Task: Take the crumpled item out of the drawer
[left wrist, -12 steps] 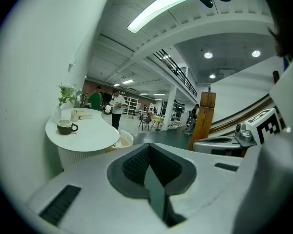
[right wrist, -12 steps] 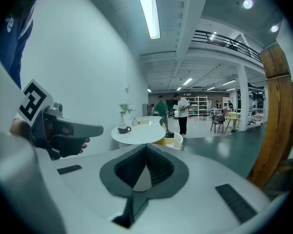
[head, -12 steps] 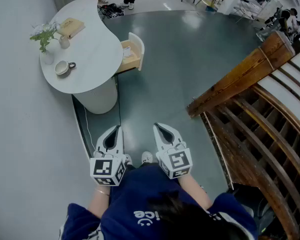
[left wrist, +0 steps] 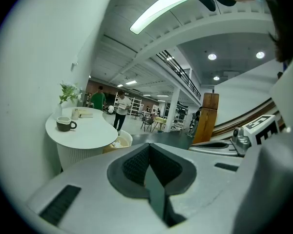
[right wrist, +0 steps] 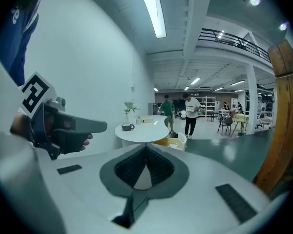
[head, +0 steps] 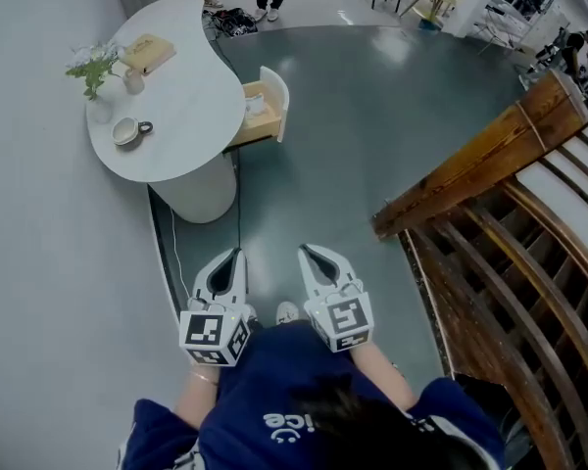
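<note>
The head view looks steeply down from above the person [head: 294, 399]. The left gripper [head: 238, 253] and the right gripper [head: 304, 250] are near the camera at the lower centre, and the white table [head: 181, 116] is far away at the upper left. Each gripper view looks almost level along its own jaws, which fill the lower half of the frame. All three views share the table and its open drawer [head: 260, 106]: at the middle left in the left gripper view, at the centre in the right gripper view.
</note>
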Demonstrator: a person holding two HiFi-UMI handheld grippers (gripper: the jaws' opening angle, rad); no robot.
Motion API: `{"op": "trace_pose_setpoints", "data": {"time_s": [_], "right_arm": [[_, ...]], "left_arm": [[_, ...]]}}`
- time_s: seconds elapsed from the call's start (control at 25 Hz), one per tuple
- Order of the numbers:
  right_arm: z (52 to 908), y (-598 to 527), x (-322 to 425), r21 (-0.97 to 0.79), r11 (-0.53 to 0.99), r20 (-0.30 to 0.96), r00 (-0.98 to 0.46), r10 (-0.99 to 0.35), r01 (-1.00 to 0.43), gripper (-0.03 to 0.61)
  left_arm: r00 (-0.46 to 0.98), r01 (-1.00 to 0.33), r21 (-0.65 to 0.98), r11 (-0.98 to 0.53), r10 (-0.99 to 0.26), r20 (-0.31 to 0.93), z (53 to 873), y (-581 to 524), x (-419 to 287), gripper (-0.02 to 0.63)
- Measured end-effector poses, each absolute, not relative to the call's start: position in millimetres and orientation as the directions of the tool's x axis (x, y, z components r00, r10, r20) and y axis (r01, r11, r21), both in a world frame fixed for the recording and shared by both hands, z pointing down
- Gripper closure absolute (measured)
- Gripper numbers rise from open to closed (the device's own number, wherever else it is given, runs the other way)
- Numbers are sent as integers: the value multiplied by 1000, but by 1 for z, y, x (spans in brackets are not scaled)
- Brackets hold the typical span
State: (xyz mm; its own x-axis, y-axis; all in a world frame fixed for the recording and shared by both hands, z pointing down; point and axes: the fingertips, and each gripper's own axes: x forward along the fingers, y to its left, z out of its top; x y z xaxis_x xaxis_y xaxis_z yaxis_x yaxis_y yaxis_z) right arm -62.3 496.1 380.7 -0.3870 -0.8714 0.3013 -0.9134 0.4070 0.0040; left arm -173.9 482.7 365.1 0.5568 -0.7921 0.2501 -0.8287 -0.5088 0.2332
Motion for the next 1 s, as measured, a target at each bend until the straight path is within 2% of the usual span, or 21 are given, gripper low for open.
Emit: {"op": "trace_pose_setpoints", "data": {"time_s": [0.44, 0.64, 1.0], "right_arm": [[394, 485, -48, -37, 472, 324, -457, -828, -881, 571], [396, 462, -36, -27, 431, 323, -416, -850, -902, 571], [400, 383, -20, -18, 356, 348, -340, -874, -934, 571]], "left_arm": [[514, -855, 237, -462, -818, 258, 378, 475, -154, 609], [562, -821, 262, -507, -799, 215, 378, 440, -135, 609], [570, -822, 208, -531, -779, 261, 386, 351, -129, 609]]}}
